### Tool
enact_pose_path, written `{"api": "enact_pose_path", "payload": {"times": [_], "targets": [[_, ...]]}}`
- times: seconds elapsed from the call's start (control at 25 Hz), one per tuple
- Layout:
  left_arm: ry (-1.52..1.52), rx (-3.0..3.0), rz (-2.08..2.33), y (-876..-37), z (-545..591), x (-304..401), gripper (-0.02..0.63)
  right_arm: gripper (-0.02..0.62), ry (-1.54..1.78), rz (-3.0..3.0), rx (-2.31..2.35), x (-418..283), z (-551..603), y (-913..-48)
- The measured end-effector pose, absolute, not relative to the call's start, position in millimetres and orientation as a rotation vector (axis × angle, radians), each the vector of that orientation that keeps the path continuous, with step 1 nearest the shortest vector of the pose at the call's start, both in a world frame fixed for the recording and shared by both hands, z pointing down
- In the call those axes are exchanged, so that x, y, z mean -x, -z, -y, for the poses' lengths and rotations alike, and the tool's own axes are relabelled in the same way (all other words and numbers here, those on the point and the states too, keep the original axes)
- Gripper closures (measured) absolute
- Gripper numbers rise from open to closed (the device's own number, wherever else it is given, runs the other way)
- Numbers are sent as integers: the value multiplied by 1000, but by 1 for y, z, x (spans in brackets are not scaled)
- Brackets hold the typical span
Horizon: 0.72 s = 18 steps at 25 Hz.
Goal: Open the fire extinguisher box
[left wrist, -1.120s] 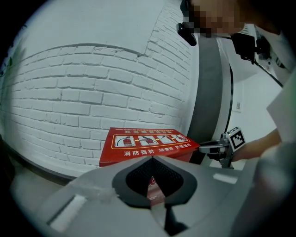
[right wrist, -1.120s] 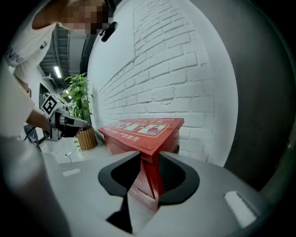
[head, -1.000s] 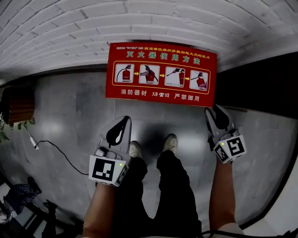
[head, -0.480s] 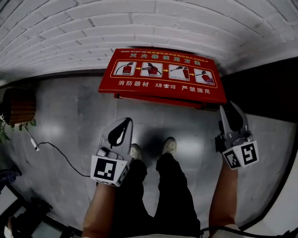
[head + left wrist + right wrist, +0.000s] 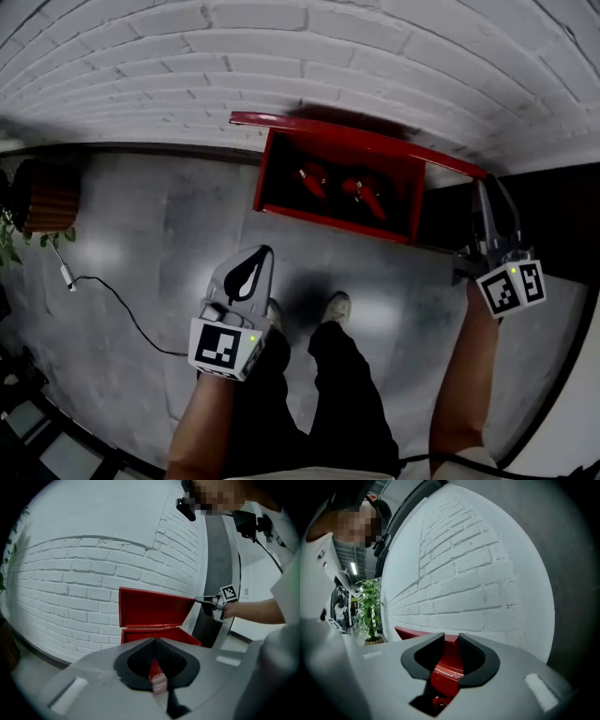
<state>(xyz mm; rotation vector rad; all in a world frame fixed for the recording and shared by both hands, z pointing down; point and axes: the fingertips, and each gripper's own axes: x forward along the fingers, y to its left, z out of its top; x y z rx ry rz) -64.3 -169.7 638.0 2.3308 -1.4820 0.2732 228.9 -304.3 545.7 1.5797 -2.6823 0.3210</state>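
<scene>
The red fire extinguisher box [image 5: 281,192] stands on the floor against the white brick wall, and inside lie red extinguishers [image 5: 314,178]. Its lid [image 5: 375,140] is raised upright toward the wall; in the left gripper view the lid [image 5: 154,609] stands above the box. My right gripper [image 5: 485,187] is at the lid's right end, its jaws closing with the lid's edge [image 5: 449,660] between them. From the left gripper view the right gripper [image 5: 199,600] touches the lid's upper right corner. My left gripper [image 5: 262,255] hangs shut and holds nothing, well short of the box.
A brown planter [image 5: 42,197] with a green plant [image 5: 370,606] stands at the far left, and a thin cable [image 5: 122,309] runs across the grey floor. A dark panel [image 5: 553,216] lies right of the box. The person's shoes [image 5: 337,305] stand just before the box.
The lid has swung up from flat to upright, uncovering the extinguishers. My right gripper rose and moved right with the lid's corner. The left gripper has barely moved.
</scene>
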Motion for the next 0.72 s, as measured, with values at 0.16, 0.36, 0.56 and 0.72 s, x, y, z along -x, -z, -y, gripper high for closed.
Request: {"api": "enact_pose_path", "payload": {"times": [0.16, 0.36, 0.56, 0.72], "targets": [[-272, -2315, 1505, -621, 172, 73, 602, 506, -326, 2681, -1595, -229, 332, -524], [-225, -2291, 1546, -606, 183, 81, 602, 511, -329, 2661, -1588, -226, 368, -517], [-203, -2284, 1566, -596, 187, 81, 601, 522, -358, 2655, -1597, -232, 390, -515], [-200, -2262, 1581, -594, 187, 82, 603, 522, -328, 2676, -1578, -233, 399, -506]]}}
